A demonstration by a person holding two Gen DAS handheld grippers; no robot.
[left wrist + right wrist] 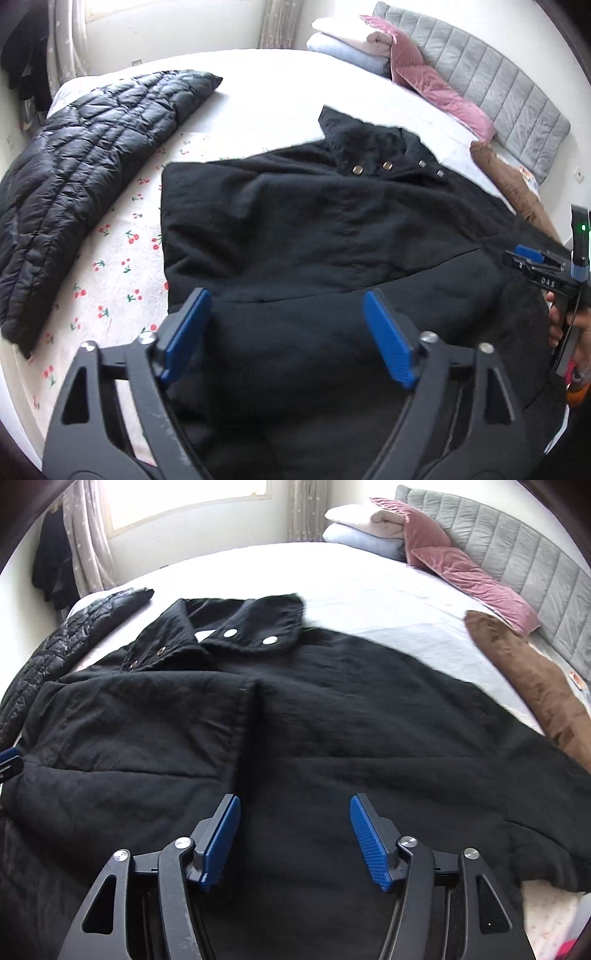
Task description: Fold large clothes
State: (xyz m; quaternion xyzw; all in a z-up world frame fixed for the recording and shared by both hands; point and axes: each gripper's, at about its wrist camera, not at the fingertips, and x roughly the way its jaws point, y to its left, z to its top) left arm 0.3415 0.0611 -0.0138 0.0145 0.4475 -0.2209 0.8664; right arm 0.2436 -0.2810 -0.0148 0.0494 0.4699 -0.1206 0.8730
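A large black coat [314,236] with metal snap buttons at the collar lies spread on the bed; it also fills the right wrist view [332,720]. My left gripper [288,302] is open above the coat's lower left part, its blue pads wide apart and empty. My right gripper [293,805] is open above the coat's lower middle, empty. The right gripper also shows at the right edge of the left wrist view [532,262], over the coat's right side, held by a hand.
A black quilted puffer jacket [81,177] lies at the left of the bed. Pink cushions [439,92], folded pale bedding [351,44] and a brown throw [517,188] lie along the grey headboard [509,96]. A cherry-print sheet [118,280] covers the near part of the bed.
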